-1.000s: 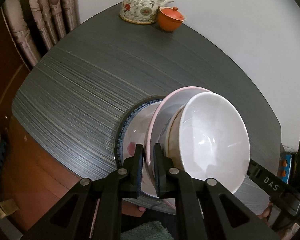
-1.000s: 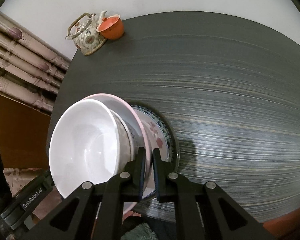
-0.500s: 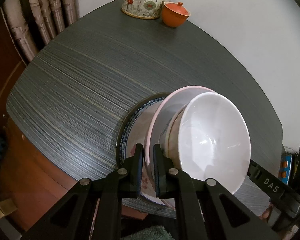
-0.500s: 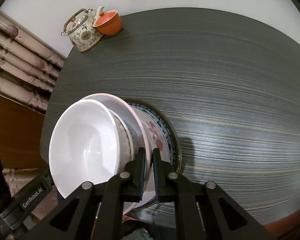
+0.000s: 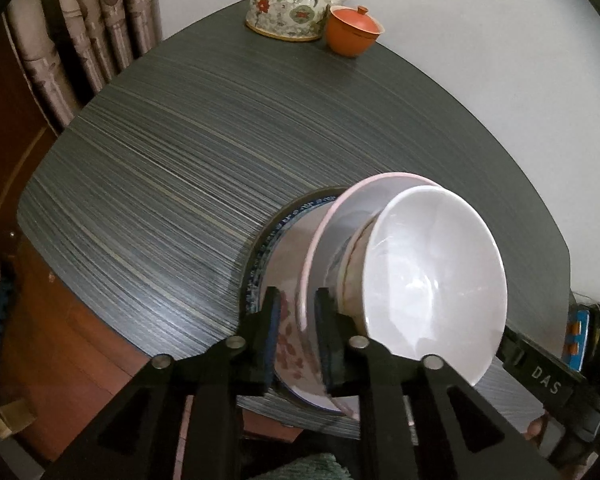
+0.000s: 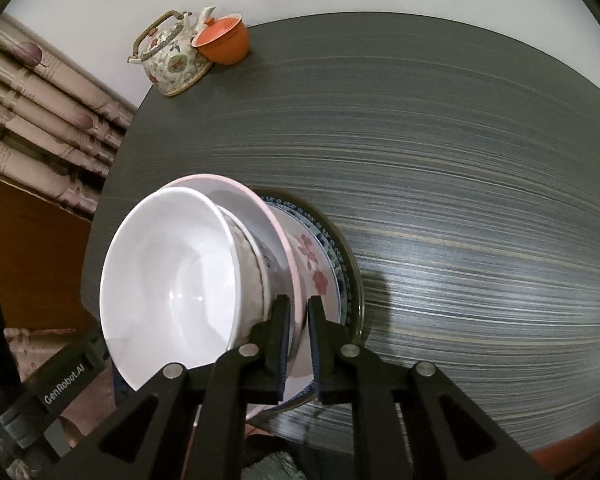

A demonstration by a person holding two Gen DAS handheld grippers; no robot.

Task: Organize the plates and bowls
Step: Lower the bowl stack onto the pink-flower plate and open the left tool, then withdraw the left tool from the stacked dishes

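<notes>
Near the table's point(image 5: 188, 184) front edge sits the stack: a white bowl point(image 5: 432, 280) in a pink-rimmed plate point(image 5: 328, 232) on a flowered plate point(image 5: 290, 340). On the left, the left hand-held gripper point(image 5: 296, 340) is opening, its pads clear of the pink rim between them. On the right, the right hand-held gripper point(image 6: 299, 344) pinches that rim; held on one side only, the stack could tip or slide off the edge. A second ago both clamped it, and the left jaws have since parted.
</notes>
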